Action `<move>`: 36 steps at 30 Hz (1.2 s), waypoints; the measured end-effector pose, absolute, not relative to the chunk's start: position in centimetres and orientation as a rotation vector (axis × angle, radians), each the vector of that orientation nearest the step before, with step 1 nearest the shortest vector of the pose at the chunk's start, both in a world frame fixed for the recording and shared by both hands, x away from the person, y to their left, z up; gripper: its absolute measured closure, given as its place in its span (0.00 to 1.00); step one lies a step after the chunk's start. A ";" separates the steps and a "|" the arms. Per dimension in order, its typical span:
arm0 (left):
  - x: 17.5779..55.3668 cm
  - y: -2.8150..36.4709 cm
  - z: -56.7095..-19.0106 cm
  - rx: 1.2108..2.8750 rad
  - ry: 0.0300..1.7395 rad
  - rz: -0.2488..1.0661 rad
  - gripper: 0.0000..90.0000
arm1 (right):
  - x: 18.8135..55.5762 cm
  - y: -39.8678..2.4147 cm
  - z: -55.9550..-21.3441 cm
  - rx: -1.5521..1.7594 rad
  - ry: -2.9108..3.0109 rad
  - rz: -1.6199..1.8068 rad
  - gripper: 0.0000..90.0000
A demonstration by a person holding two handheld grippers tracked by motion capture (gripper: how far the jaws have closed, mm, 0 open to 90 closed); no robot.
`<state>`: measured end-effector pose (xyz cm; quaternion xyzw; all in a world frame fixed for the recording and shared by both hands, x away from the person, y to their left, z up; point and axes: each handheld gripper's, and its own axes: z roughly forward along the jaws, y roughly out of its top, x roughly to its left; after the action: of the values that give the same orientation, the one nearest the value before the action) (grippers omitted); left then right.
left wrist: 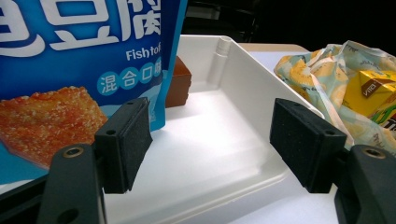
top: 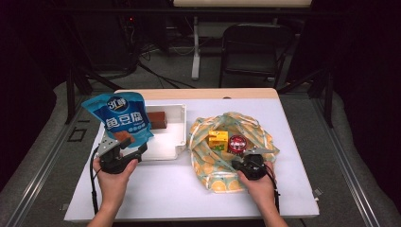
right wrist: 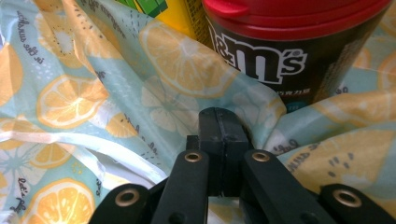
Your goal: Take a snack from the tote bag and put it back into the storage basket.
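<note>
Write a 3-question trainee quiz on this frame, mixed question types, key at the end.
1. True or false: the left tool is shut on the blue snack pouch.
2. What does the right tool pinch? A) yellow carton B) lemon-print bag C) white tray
3. Name the brown thing in the white tray.

Key: 1 false, jaws apart. 2 B, the lemon-print bag. 3 A brown block.

Blue snack pouch (left wrist: 88,51), upper left of the left gripper view: white Chinese characters, "Fish to…" cut off, "混合口…". Yellow drink carton (left wrist: 373,95), right edge: "VITA". Dark red-lidded canister (right wrist: 289,42), upper right of the right gripper view: "m&m's".
</note>
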<state>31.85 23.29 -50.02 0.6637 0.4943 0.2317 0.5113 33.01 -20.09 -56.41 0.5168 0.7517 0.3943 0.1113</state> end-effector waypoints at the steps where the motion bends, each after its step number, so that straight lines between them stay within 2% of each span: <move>1: 31.8 23.3 -50.0 1.598 1.190 0.557 0.33 | 32.9 -20.1 -56.3 1.521 2.210 1.155 1.00; 8: 31.9 23.4 -50.0 1.601 1.190 0.558 0.33 | 32.0 -20.5 -53.1 1.444 2.139 1.318 0.89; 14: 32.0 23.2 -50.1 1.602 1.189 0.555 0.33 | 31.4 -21.4 -50.3 1.345 2.015 1.410 0.87; 25: 31.9 22.7 -50.3 1.614 1.183 0.548 0.33 | 34.1 -20.9 -51.3 1.388 1.916 1.243 0.35; 30: 31.9 22.7 -50.3 1.620 1.182 0.544 0.33 | 35.3 -20.4 -52.2 1.421 1.929 1.190 0.25; 36: 31.9 22.6 -50.4 1.626 1.180 0.539 0.33 | 36.2 -19.7 -53.6 1.418 1.960 1.138 0.24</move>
<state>31.92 22.64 -50.36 0.6740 0.4892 0.2235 0.5064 36.21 -19.67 -53.56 0.5159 0.7132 0.4142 0.2317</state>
